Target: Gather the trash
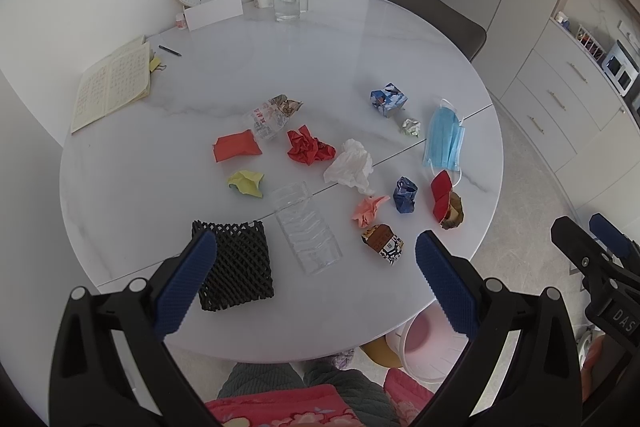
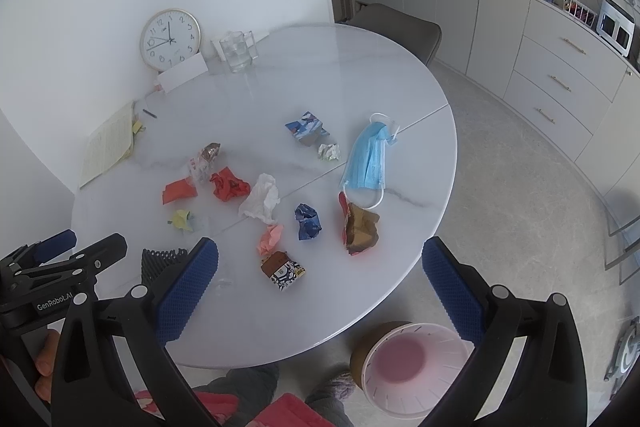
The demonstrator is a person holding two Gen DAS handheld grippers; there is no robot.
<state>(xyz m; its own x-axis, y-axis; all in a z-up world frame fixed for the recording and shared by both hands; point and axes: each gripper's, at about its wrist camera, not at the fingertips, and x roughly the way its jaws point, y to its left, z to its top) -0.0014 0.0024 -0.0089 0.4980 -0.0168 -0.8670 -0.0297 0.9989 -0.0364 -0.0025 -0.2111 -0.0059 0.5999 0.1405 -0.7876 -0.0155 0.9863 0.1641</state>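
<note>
With both the left gripper (image 1: 316, 275) and the right gripper (image 2: 320, 287) spread wide and empty above the round table (image 1: 340, 39), the scattered trash, likely light and crushable like the white tissue (image 1: 351, 165), suits a mid-bulk pinch.

The table (image 1: 280, 59) is white marble with faint grey veins. On it lie a light-blue mask (image 1: 444, 139), a black lattice net (image 1: 236, 267), red paper (image 1: 310, 147), yellow paper (image 1: 247, 183), a white tissue (image 1: 352, 165) and a pink scrap (image 1: 368, 209); the bin (image 2: 412, 367) is pink.
</note>
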